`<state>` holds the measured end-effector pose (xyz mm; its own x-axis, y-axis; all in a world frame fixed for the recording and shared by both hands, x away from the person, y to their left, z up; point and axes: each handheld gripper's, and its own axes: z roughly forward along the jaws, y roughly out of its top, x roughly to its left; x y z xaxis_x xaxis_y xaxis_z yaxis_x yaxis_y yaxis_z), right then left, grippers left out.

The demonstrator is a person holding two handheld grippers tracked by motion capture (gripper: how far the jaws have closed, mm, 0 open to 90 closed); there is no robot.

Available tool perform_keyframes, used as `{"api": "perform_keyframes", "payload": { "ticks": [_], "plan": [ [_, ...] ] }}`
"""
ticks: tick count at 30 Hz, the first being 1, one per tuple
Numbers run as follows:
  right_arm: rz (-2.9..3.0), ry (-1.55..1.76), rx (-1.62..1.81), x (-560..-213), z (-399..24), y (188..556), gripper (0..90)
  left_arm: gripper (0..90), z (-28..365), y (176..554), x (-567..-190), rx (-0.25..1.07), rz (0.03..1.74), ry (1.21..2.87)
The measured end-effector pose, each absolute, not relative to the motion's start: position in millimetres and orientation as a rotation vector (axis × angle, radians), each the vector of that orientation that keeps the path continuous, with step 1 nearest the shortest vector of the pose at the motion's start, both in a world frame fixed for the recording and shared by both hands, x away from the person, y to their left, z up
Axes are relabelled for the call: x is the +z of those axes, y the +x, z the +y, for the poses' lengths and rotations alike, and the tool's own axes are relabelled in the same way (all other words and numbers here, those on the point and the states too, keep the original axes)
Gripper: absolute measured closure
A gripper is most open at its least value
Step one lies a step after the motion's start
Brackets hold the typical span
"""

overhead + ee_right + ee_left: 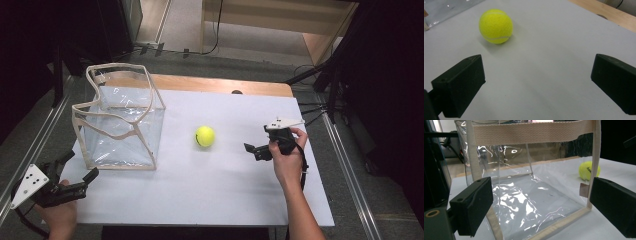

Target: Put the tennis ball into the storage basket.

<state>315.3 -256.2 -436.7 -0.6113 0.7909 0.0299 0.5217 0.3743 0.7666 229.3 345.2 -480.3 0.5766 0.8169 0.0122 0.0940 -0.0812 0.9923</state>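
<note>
Tennis ball (205,136) on tabletop (220,190), right of clear bag (120,120), apart from wide-open, empty right claw (256,150); left claw (80,167) likewise gaping, empty.

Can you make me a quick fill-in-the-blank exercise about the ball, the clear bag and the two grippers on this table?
1. The tennis ball lies on the white sheet, ____ the clear bag.
2. The right gripper has its jaws ____, with nothing between them.
3. The left gripper points at the ____.
4. The ball's colour is ____.

Missing words: outside; open; clear bag; yellow
</note>
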Motion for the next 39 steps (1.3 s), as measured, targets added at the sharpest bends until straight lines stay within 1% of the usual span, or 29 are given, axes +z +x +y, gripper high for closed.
{"api": "perform_keyframes", "payload": {
  "ticks": [39],
  "plan": [
    [2.513, 1.042, 1.014, -437, -204, 348, 0.0, 5.3, 346, 229, -480, 0.712, 0.801, 1.546]
  ]
}}
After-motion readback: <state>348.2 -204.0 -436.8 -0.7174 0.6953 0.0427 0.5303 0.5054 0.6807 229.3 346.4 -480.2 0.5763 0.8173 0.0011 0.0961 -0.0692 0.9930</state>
